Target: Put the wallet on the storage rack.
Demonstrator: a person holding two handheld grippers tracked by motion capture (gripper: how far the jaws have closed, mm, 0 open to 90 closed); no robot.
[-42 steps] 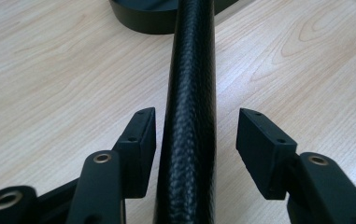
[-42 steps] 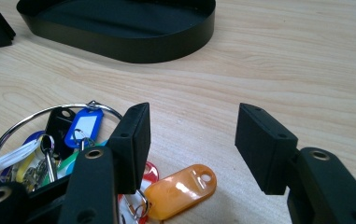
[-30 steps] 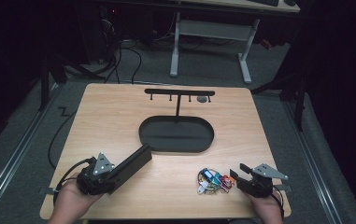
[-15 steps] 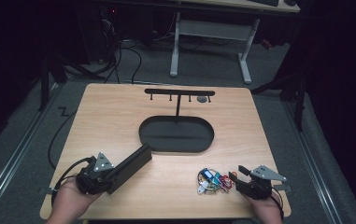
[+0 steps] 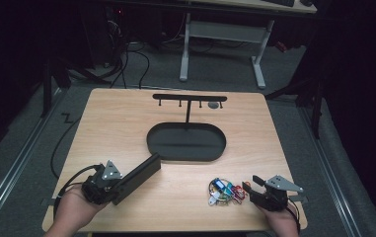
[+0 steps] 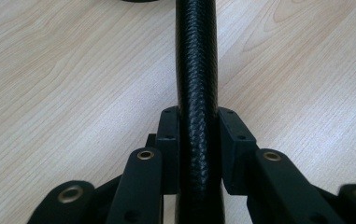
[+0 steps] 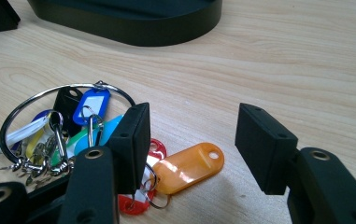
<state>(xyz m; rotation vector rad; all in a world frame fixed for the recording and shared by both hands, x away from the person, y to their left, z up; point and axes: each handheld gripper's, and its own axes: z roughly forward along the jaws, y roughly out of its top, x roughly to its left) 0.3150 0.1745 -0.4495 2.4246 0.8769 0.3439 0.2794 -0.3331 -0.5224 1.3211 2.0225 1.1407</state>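
Textured leather-like black case [image 6: 196,70]; glossy plastic key tags [image 7: 187,167].

The right hand-held gripper [image 7: 192,144] holds its 2 black jaws apart above the wooden bench [image 7: 283,56], nothing pressed between them. An orange key tag [image 7: 187,168] lies in the gap, attached to a bunch of coloured tags on a metal ring [image 7: 49,100] beside the left jaw. A black oval base [image 7: 133,18] sits farther back.

On the light wooden table [image 5: 126,123], the black oval-based hook stand [image 5: 186,142] sat at centre. The long black textured case [image 5: 138,173] lay at its seven o'clock, and the ring of coloured plastic key tags [image 5: 225,191] at its five o'clock.
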